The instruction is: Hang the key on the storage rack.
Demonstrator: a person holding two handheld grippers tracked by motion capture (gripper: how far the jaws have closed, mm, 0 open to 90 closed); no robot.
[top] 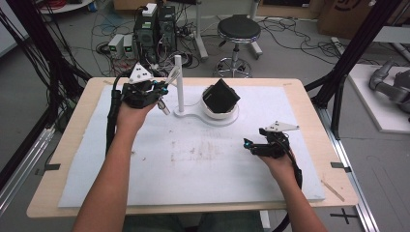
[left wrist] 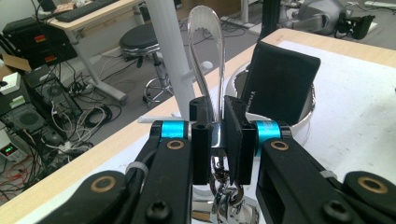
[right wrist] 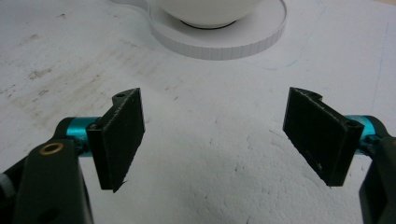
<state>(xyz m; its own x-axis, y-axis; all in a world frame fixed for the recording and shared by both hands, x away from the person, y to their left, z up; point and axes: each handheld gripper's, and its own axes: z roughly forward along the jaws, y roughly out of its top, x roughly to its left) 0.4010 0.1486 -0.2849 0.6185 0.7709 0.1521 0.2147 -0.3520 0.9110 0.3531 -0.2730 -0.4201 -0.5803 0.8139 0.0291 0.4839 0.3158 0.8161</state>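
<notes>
Black jaws of the left gripper (left wrist: 215, 140) stand narrow, clamped on the neck of a shiny metal spoon (left wrist: 208, 56). From the pads the spoon's bowl rises toward twelve o'clock, and a chain (left wrist: 224, 186) hangs from its handle end toward six o'clock. Just beyond, at eleven o'clock, stands a white stand post (left wrist: 166, 51). At two o'clock a black wallet-like pouch (left wrist: 280, 81) leans upright in a white bowl (left wrist: 306, 116); it bears printed writing too small to read. In the high view the left gripper (top: 162, 94) sits beside the post at the mat's far left. The right gripper (right wrist: 212, 135) has its jaws spread wide with nothing between them, above the white mat (right wrist: 210, 186), the bowl's round base plate (right wrist: 224, 42) at twelve o'clock.
</notes>
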